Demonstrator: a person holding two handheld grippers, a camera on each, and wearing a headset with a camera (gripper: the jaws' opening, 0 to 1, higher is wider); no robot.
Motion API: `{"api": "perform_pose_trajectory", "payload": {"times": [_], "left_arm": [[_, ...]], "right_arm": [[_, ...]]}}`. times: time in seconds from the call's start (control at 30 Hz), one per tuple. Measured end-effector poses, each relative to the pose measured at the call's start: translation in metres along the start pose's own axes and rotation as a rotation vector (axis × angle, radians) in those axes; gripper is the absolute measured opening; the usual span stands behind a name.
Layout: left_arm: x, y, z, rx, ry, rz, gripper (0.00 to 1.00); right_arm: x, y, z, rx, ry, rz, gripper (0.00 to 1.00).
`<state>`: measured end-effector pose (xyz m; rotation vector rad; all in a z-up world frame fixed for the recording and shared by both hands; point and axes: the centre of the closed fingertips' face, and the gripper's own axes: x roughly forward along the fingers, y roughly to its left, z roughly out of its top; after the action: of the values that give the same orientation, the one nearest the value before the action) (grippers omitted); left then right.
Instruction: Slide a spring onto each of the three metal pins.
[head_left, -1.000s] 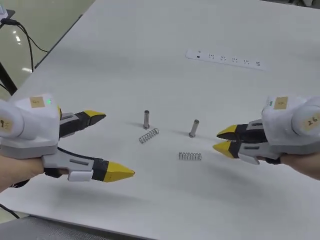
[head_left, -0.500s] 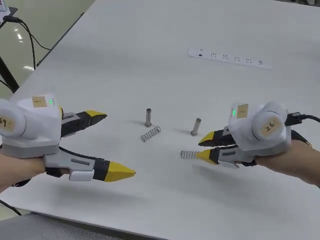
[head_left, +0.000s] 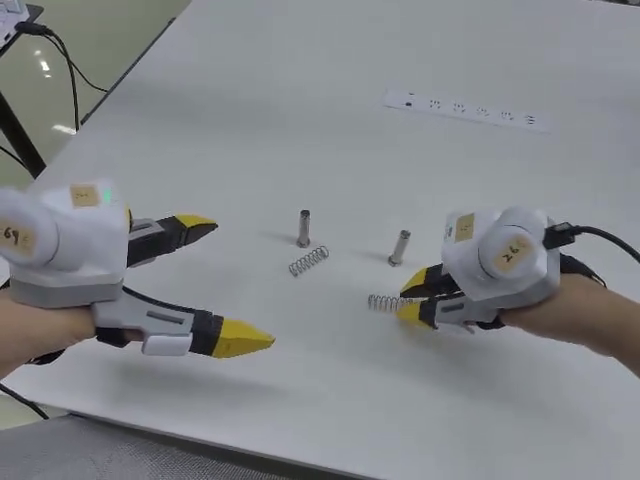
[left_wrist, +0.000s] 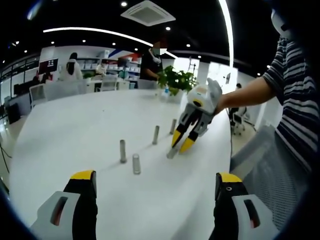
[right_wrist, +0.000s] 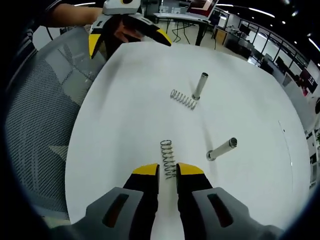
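Right gripper (head_left: 412, 298) sits low on the table (head_left: 300, 100) at middle right of the head view. Its jaws are narrow around the near end of a spring (right_wrist: 167, 156) and lined up along it, I'd guess so it can go end-first onto a pin (head_left: 400, 247). Can't tell if the pads actually bite, because from above the gripper's own body covers that end. Left gripper (head_left: 232, 283) hangs wide and empty at lower left, out of the way. Second spring (head_left: 308, 260) lies just beside the other pin (head_left: 304, 228).
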<state>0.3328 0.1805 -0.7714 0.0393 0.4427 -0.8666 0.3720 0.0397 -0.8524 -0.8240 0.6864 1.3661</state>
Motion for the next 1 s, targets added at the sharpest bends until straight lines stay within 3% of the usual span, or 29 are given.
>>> {"api": "perform_pose_trajectory", "payload": {"times": [0.63,0.8,1.0], "left_arm": [[0.001,0.005,0.003,0.027,0.014,-0.017,0.95],[0.004,0.002,0.003,0.023,0.014,-0.027,0.94],[0.01,-0.009,0.006,0.03,0.014,-0.057,0.91]], "right_arm": [[0.006,-0.001,-0.005,0.004,0.012,0.001,0.08],[-0.002,0.002,-0.001,0.002,0.0,0.001,0.08],[-0.019,0.004,0.007,-0.011,-0.013,0.007,0.08]]}}
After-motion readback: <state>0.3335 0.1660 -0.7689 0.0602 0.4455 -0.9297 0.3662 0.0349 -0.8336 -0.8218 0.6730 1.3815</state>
